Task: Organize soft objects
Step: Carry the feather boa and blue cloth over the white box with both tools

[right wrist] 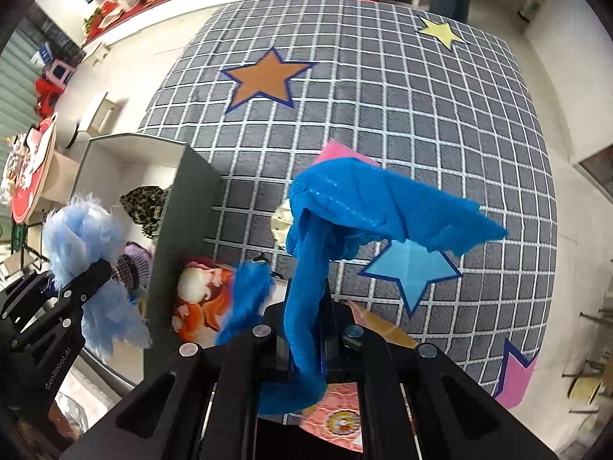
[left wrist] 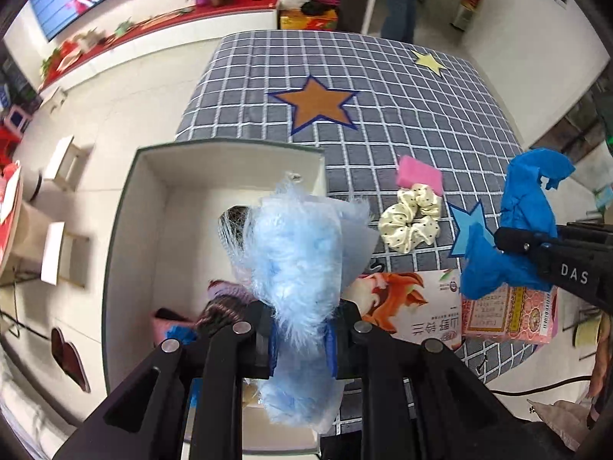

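Above the checked counter, a fluffy pale-blue piece is held pinched between the left gripper fingers over the white box, where several soft things are already stowed, while a blue cloth is clamped in the right gripper and a dotted scrunchie and pink sponge are left outside.

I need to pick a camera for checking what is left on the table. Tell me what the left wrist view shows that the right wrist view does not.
Only the left wrist view shows the whole cream polka-dot scrunchie and most of the pink sponge; in the right view blue cloth hides nearly all of both. Only the right wrist view shows the leopard-print item in the box. Both show the left claw shut on the light blue fluffy piece, the right claw shut on the blue cloth, the white box and the checked tablecloth.
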Tool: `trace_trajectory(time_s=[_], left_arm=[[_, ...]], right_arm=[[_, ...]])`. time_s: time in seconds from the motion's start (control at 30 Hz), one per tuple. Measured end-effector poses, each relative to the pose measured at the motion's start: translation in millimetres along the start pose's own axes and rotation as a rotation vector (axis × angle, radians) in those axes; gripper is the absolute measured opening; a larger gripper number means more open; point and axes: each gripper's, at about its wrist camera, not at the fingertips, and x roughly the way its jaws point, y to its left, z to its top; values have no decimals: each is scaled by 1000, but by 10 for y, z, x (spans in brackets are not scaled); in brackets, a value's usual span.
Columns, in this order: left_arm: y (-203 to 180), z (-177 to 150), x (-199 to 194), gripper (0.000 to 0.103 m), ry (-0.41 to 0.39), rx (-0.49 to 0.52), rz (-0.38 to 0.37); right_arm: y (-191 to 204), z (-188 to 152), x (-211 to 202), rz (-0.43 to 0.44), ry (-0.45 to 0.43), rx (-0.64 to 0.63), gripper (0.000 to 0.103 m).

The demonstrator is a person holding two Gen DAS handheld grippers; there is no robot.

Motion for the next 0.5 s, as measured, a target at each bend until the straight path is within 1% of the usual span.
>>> trace_trajectory(time_s=[0.27, 0.5], left_arm=[[300, -153, -115, 21, -18, -88, 16], [632, -378, -104, 21, -4, -196, 35]], right_arm=[[404, 106, -57, 17, -8, -101, 9], [840, 142, -38, 40, -2, -200, 9]])
